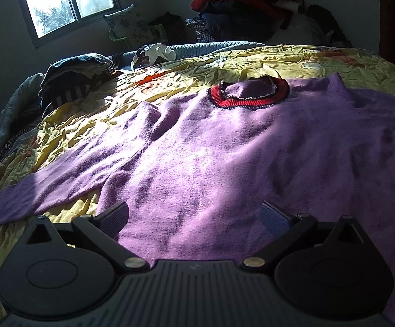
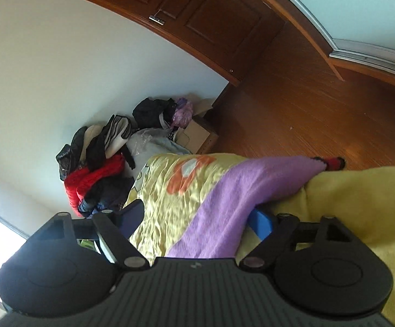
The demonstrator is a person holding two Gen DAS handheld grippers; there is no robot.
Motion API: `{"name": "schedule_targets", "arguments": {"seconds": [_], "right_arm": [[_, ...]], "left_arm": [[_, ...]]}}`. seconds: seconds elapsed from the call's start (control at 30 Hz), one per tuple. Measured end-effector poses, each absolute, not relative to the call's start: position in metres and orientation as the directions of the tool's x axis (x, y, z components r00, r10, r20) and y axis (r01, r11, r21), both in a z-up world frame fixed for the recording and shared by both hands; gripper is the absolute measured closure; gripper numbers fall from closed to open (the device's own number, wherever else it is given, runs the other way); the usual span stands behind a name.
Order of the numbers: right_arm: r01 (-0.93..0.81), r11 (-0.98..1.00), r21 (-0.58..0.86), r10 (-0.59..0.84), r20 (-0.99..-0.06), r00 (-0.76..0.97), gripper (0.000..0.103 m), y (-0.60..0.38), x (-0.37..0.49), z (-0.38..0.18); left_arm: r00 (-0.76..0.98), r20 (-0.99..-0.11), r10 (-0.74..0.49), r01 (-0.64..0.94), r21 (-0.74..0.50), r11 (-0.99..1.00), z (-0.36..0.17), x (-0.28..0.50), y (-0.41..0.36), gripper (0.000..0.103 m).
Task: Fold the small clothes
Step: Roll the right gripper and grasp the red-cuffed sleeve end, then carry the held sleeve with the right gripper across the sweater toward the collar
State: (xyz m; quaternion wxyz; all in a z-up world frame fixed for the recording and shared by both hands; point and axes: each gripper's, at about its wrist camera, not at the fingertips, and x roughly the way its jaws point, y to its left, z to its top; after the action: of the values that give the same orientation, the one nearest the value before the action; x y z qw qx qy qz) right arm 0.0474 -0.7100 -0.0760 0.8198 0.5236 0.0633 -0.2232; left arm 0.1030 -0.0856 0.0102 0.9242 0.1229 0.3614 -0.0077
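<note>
The purple sweater is lying flat on the yellow bedspread, its red collar pointing away toward the clothes pile, its long axis running from hem to collar. Bare bedspread is showing left of it. The left gripper is hovering over the hem, fingers wide, gripping nothing. The right gripper is straddling a sleeve near the bedspread's edge, fingers apart, not pressing it.

Bright window backlight, dim shadows, fisheye warping
</note>
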Motion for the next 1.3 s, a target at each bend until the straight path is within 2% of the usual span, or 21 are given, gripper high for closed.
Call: {"name": "schedule_targets", "arguments": {"seconds": [0.1, 0.17, 0.2, 0.3, 0.47, 0.63, 0.73, 0.93, 1.03, 1.1, 1.2, 1.27, 1.3], "right_arm": [[0.448, 0.328, 0.832, -0.31, -0.354, 0.883, 0.05, -0.725, 0.053, -0.081], [0.49, 0.282, 0.825, -0.325, -0.398, 0.858, 0.085, -0.731, 0.06, -0.087], [0.513, 0.262, 0.817, -0.335, -0.422, 0.843, 0.089, -0.733, 0.061, -0.09], [0.549, 0.3, 0.781, -0.353, -0.444, 0.824, 0.09, -0.727, 0.069, -0.087], [0.525, 0.593, 0.61, -0.329, -0.412, 0.85, 0.091, -0.671, 0.095, -0.04], [0.35, 0.875, 0.335, -0.209, -0.39, 0.896, 0.09, -0.566, 0.143, 0.004], [0.243, 0.947, 0.209, -0.139, -0.415, 0.899, 0.09, -0.504, 0.171, 0.007], [0.085, 0.995, -0.044, -0.096, -0.498, 0.862, 0.09, -0.4, 0.206, -0.02], [0.018, 0.973, -0.229, -0.142, -0.538, 0.831, 0.089, -0.35, 0.207, -0.041], [-0.011, 0.946, -0.323, -0.177, -0.544, 0.82, 0.079, -0.324, 0.194, -0.053], [-0.014, 0.907, -0.421, -0.22, -0.501, 0.837, 0.059, -0.306, 0.18, -0.06], [-0.021, 0.906, -0.424, -0.204, -0.478, 0.854, 0.028, -0.305, 0.173, -0.058], [-0.023, 0.917, -0.399, -0.184, -0.472, 0.862, 0.022, -0.309, 0.17, -0.053]], "left_arm": [[0.74, -0.667, 0.082, 0.106, 0.236, 0.966, 0.008, 0.105, -0.088, 0.0], [0.744, -0.663, 0.086, 0.108, 0.247, 0.963, 0.007, 0.106, -0.089, 0.0], [0.744, -0.663, 0.086, 0.108, 0.247, 0.963, 0.006, 0.106, -0.088, 0.0], [0.741, -0.666, 0.087, 0.106, 0.243, 0.964, 0.007, 0.107, -0.086, 0.0], [0.755, -0.647, 0.106, 0.084, 0.256, 0.963, 0.01, 0.105, -0.076, 0.0], [0.764, -0.632, 0.13, 0.058, 0.268, 0.962, 0.012, 0.101, -0.064, 0.0], [0.765, -0.629, 0.141, 0.051, 0.278, 0.959, 0.011, 0.098, -0.057, 0.0], [0.753, -0.64, 0.154, 0.035, 0.272, 0.962, 0.007, 0.096, -0.037, 0.0], [0.743, -0.652, 0.152, 0.022, 0.25, 0.968, 0.005, 0.097, -0.026, 0.0], [0.738, -0.659, 0.147, 0.017, 0.236, 0.972, 0.004, 0.097, -0.02, 0.0], [0.737, -0.661, 0.139, 0.016, 0.222, 0.975, 0.002, 0.097, -0.017, 0.0], [0.734, -0.666, 0.129, 0.021, 0.212, 0.977, 0.001, 0.098, -0.017, 0.0], [0.733, -0.669, 0.123, 0.025, 0.206, 0.978, 0.001, 0.098, -0.017, 0.0]]}}
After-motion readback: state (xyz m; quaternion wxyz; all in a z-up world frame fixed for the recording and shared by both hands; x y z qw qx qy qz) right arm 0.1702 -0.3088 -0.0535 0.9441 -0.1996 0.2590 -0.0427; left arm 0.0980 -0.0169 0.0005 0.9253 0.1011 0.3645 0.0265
